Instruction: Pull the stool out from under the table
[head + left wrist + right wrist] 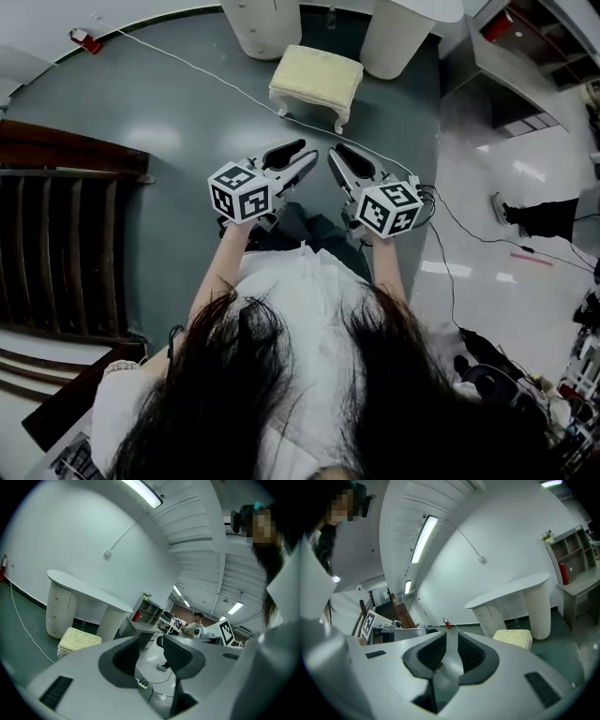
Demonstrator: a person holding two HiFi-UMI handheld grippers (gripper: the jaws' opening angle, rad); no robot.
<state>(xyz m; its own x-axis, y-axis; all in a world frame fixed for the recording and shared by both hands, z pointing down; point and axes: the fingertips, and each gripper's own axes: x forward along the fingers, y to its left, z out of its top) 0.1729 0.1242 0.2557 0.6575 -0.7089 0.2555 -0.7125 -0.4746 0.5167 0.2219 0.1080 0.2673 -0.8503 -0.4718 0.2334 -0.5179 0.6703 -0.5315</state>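
- On the green floor (169, 122), the stool (316, 80) stands on its short white legs, its cream cushion facing up.
- It sits just in front of the white bench (398, 33), level with the gap between the bench's drawer pedestal and its round column.
- Seen from the left gripper view, the stool (78, 639) is low in front of the drawer pedestal, with the bench (89, 590) top above and behind it.
- From the right gripper view, the stool (513, 637) lies between the pedestal and the column of the bench (511, 592).
- Both tools are held side by side in front of the person, pointing towards the stool and well apart from it.
- The left gripper (307, 150) has its jaws apart; in its own view the left gripper (150, 651) shows only floor between them, so it holds nothing.
- The right gripper (336, 152) has its jaws nearly together; its own view shows the right gripper (452, 651) with only a narrow slit between the pads and nothing in it.
- A white cable (187, 64) runs across the floor from a red fire extinguisher (86, 39) past the stool's near leg.
- A dark wooden staircase (66, 234) fills the left side of the head view.
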